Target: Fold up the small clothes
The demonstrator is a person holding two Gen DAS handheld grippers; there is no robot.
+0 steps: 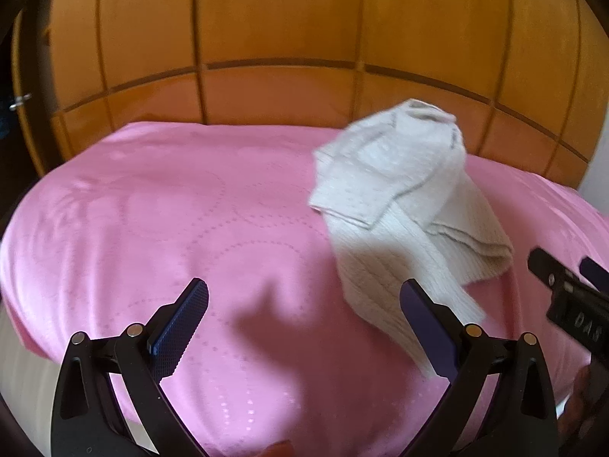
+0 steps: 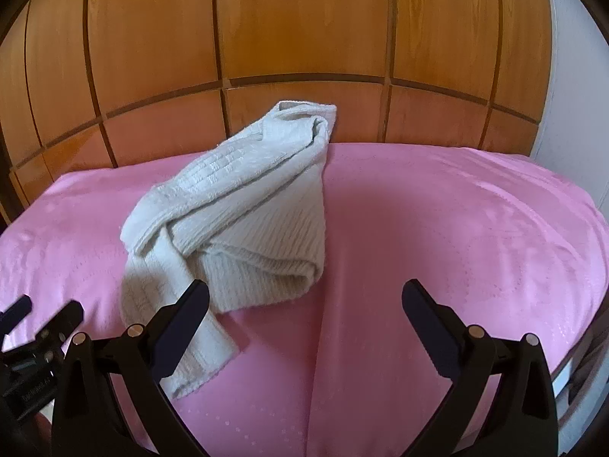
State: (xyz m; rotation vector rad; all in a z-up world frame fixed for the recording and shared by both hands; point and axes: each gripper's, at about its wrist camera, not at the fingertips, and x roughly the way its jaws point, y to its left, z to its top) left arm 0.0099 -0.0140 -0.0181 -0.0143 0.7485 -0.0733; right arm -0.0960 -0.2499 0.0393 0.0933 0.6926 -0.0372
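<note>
On the pink quilted cover [image 2: 437, 228], a crumpled ribbed cream knit [image 2: 236, 205] lies before both spread, empty grippers [image 1: 304, 327] [image 2: 304, 327].

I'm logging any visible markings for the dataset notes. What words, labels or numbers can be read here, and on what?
"DAS": white letters on the right gripper body, left wrist view; possibly cut off.
Small white print on the left gripper body, right wrist view: too blurred to read.
Sweater, pink bedspread: none.
</note>
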